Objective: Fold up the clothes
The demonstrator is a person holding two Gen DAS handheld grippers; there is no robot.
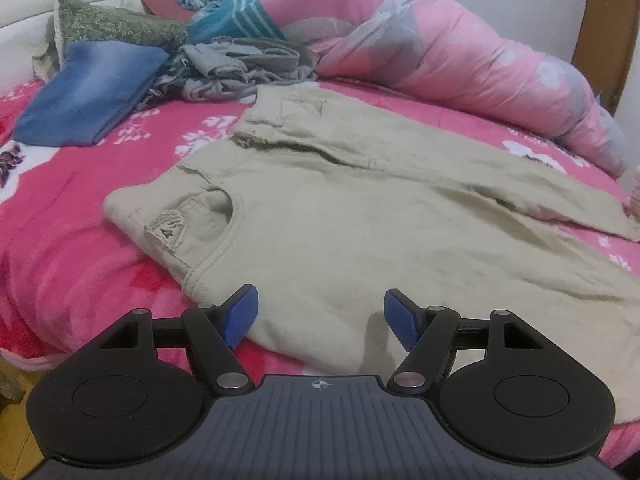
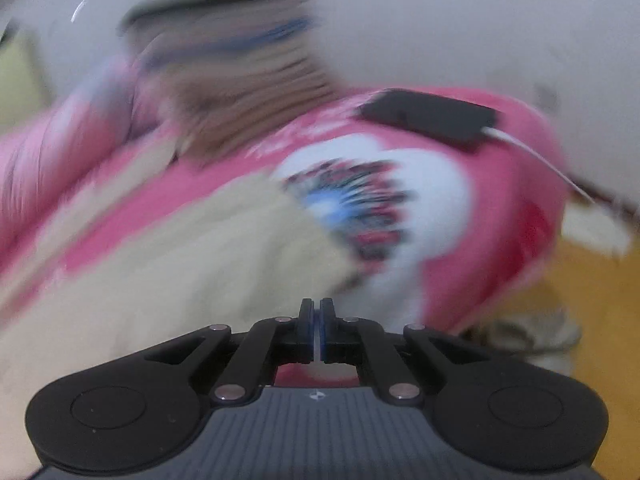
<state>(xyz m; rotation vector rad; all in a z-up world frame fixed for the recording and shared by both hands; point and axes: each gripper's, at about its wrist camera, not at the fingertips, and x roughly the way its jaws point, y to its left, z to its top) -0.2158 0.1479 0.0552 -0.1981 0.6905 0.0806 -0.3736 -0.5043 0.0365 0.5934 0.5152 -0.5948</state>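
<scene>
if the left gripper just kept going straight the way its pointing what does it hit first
Most likely the beige trousers. The left gripper is open, and the trousers' near edge lies directly ahead between its fingers, spread on the pink bedspread. How high the gripper sits above the cloth is unclear.

Home bedroom: bed with pink floral fleece blanket (image 1: 60, 248), rolled pink quilt (image 1: 460, 60), green patterned pillow (image 1: 104, 26), piled clothes (image 1: 240, 64)

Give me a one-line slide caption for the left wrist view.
Open left gripper hovers at the hem of beige trousers spread on a pink blanket.
</scene>
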